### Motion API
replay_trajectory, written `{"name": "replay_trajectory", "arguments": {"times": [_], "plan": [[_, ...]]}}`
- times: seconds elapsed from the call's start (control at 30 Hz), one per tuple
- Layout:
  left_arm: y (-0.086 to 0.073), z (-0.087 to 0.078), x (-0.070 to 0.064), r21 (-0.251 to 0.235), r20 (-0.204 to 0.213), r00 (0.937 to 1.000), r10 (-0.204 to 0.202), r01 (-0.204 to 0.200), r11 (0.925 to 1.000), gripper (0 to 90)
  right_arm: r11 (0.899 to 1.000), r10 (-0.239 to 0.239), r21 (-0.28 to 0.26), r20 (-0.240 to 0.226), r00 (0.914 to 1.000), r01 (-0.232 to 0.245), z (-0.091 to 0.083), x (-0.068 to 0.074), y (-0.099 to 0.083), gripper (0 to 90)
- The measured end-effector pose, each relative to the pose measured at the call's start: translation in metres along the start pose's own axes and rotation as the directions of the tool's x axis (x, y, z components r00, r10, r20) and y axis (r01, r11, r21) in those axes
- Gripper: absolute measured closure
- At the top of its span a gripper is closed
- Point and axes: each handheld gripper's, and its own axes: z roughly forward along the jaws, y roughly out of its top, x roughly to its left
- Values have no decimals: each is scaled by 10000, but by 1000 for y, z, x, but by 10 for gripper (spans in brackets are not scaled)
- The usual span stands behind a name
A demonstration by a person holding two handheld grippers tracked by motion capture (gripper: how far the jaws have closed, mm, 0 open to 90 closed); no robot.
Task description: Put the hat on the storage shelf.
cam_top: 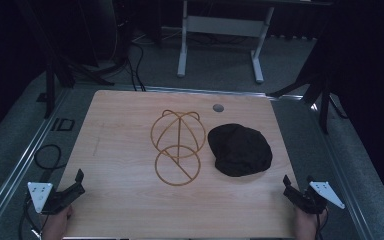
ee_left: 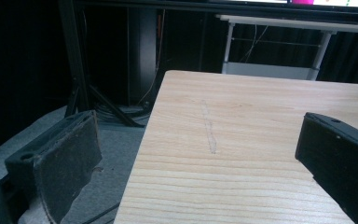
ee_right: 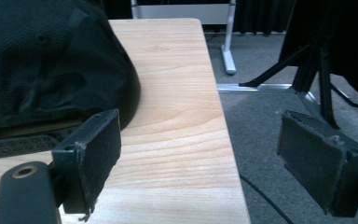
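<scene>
A black cap (cam_top: 240,149) lies on the wooden table (cam_top: 125,125), right of centre. In the right gripper view the cap (ee_right: 46,70) sits just ahead of the left jaw. A gold wire hat stand (cam_top: 177,146) rests beside the cap at the table's middle. My left gripper (cam_top: 79,181) is open at the table's near left corner, nothing between its jaws, straddling the table's left edge (ee_left: 140,154). My right gripper (cam_top: 290,185) stands open at the near right corner with nothing held, its jaws spanning the table's right edge (ee_right: 223,135).
A round grommet (cam_top: 218,107) sits in the table near its far edge. Beyond the table stands a white desk frame (cam_top: 220,30). Black tripod legs (cam_top: 320,95) stand on the grey floor at both sides, and a cable loop (cam_top: 47,155) lies on the left.
</scene>
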Motion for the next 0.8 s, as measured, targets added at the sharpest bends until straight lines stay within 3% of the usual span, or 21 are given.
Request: {"name": "replay_trajectory", "arguments": {"times": [0.1, 0.17, 0.2, 0.23, 0.27, 0.3, 0.37, 0.4, 0.47, 0.5, 0.57, 0.6, 0.8], "plan": [[0, 0, 0, 23, -9, 10000, 22, -22, 10000, 6, 10000, -40, 20, -278, 9996, 41, 0, -1, 3, 137], [0, 0, 0, 27, -20, 10000, 34, -34, 10000, 6, 9998, -35, -213, -728, 9973, 20, -5, 2, 15, 134], [0, 0, 0, 35, -11, 10000, 41, -41, 10000, 6, 9998, -35, -213, -728, 9973, 20, -5, 2, 15, 134], [0, 0, 0, 41, -6, 10000, 44, -44, 10000, 6, 9994, -85, -329, -1082, 9941, 50, -8, 6, 26, 130], [0, 0, 0, 44, 3, 10000, 36, -36, 10000, 6, 9994, -85, -329, -1082, 9941, 50, -8, 6, 26, 130], [0, 0, 0, 32, 4, 10000, 13, -13, 10000, 6, 9989, -245, -436, -1511, 9882, 182, -10, 12, 37, 129], [0, 0, 0, 45, 20, 10000, 0, 0, 10000, 6, 9974, -597, -515, -1945, 9791, 506, -10, 18, 47, 127], [0, 0, 0, 45, 20, 10000, 0, 0, 10000, 6, 9974, -597, -515, -1945, 9791, 506, -10, 18, 47, 127], [0, 0, 0, 52, 43, 10000, -15, 15, 10000, 6, 9934, -1101, -609, -2673, 9573, 973, -7, 27, 60, 127], [0, 0, 0, 52, 43, 10000, -15, 15, 10000, 6, 9934, -1101, -609, -2673, 9573, 973, -7, 27, 60, 127], [0, 0, 0, 49, 63, 10000, -28, 28, 10000, 6, 9890, -1464, -640, -2940, 9445, 1333, -4, 33, 68, 126], [0, 0, 1, 49, 80, 10000, -38, 37, 10000, 6, 9870, -1606, -639, -3289, 9306, 1477, -1, 38, 74, 127], [0, 0, 1, 57, 98, 9999, -43, 43, 10000, 6, 9817, -1895, -566, -3791, 9057, 1817, 9, 53, 89, 127]]}}
